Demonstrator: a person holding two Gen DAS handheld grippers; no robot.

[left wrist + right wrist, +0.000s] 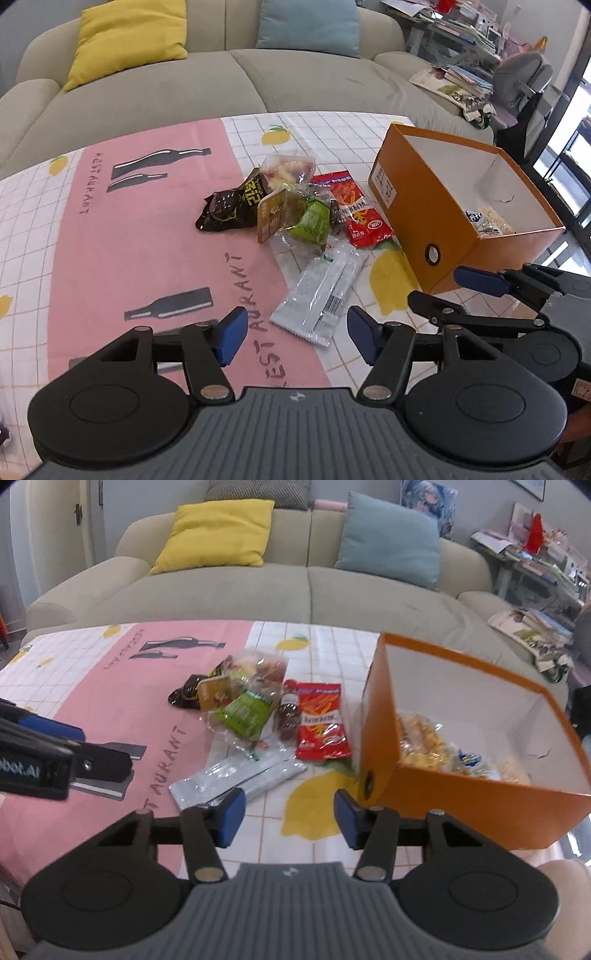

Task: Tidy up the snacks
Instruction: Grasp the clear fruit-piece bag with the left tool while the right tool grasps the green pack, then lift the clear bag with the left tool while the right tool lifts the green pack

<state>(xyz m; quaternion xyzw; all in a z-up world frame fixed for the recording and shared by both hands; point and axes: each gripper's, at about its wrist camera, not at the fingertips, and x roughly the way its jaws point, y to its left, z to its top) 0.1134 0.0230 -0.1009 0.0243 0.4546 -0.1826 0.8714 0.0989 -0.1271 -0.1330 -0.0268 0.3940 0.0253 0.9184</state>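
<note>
A heap of snack packets lies mid-table: a black bag, a clear bag of mixed nuts, a green packet, a red packet and a silver-white sachet. An open orange box stands to their right and holds a few snack bags. My left gripper is open and empty, just short of the silver sachet. My right gripper is open and empty, near the box's front corner; it also shows in the left wrist view.
The table wears a pink and white checked cloth with lemon prints. A beige sofa with a yellow cushion and a blue cushion stands behind the table. Cluttered shelves are at the far right.
</note>
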